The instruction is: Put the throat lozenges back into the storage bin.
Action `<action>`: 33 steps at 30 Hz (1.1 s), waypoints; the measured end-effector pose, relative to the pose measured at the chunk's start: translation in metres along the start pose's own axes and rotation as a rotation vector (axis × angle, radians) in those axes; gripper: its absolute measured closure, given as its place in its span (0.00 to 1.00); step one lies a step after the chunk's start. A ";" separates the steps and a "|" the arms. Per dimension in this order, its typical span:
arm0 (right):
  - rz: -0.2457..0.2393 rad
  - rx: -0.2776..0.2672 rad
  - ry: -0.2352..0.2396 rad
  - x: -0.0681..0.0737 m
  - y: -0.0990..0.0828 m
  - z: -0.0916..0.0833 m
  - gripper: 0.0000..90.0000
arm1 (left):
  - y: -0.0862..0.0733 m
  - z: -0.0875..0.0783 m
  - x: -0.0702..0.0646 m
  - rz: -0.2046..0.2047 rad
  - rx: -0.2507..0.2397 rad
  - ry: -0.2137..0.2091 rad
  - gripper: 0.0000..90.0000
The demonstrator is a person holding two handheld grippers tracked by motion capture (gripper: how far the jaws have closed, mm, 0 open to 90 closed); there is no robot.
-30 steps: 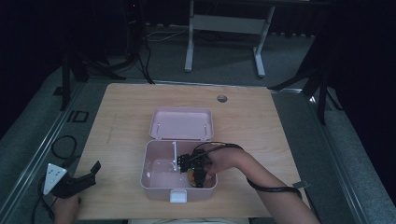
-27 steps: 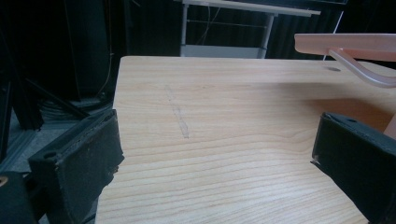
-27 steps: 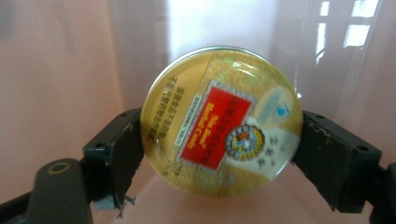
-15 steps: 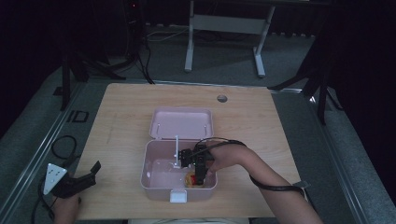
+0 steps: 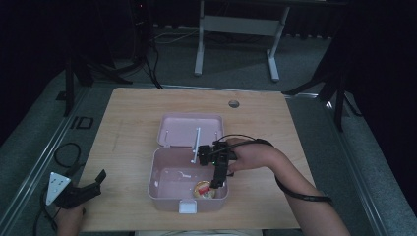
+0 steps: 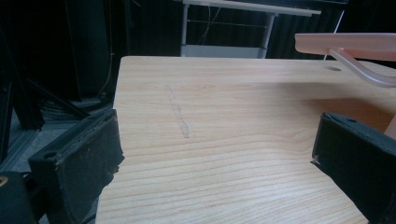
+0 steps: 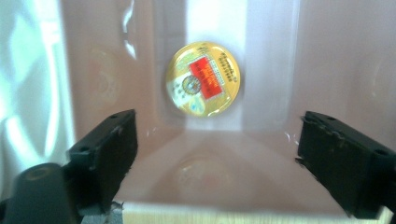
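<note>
Tin: round gold tin with a red label, lying flat on the floor of the pink box, straight ahead of the right gripper and centred between its jaws in the right gripper view; in the high view it sits at the box's near right corner, beside the white latch.
Right gripper: jaws spread wide, gripping nothing, dipped inside the box with the tin just beyond the tips.
Room around the tin: bare pink floor on both sides of it; the box's near wall runs right under the jaws, and the right wall is close to the outer jaw.
Lid: open lid lies flat behind the box, past the hand.
Left gripper: left gripper at the table's near left edge, well apart from the box, jaws wide open and holding nothing; bare wood ahead of it in the left gripper view.
</note>
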State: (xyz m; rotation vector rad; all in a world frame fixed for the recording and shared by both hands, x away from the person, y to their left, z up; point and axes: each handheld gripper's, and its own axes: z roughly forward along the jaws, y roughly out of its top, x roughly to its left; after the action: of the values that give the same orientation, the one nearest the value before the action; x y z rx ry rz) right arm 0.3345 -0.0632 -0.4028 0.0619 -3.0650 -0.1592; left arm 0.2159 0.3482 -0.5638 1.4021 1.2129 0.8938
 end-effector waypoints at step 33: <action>0.436 -0.384 -0.305 -0.051 -0.170 0.061 0.13 | 0.000 0.000 0.000 -0.002 0.003 0.000 0.02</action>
State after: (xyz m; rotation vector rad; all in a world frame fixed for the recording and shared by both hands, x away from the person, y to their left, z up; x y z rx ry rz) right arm 0.3875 -0.2233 -0.4847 -0.7025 -3.1739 -0.7813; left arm 0.2160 0.3481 -0.5638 1.4030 1.2157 0.8907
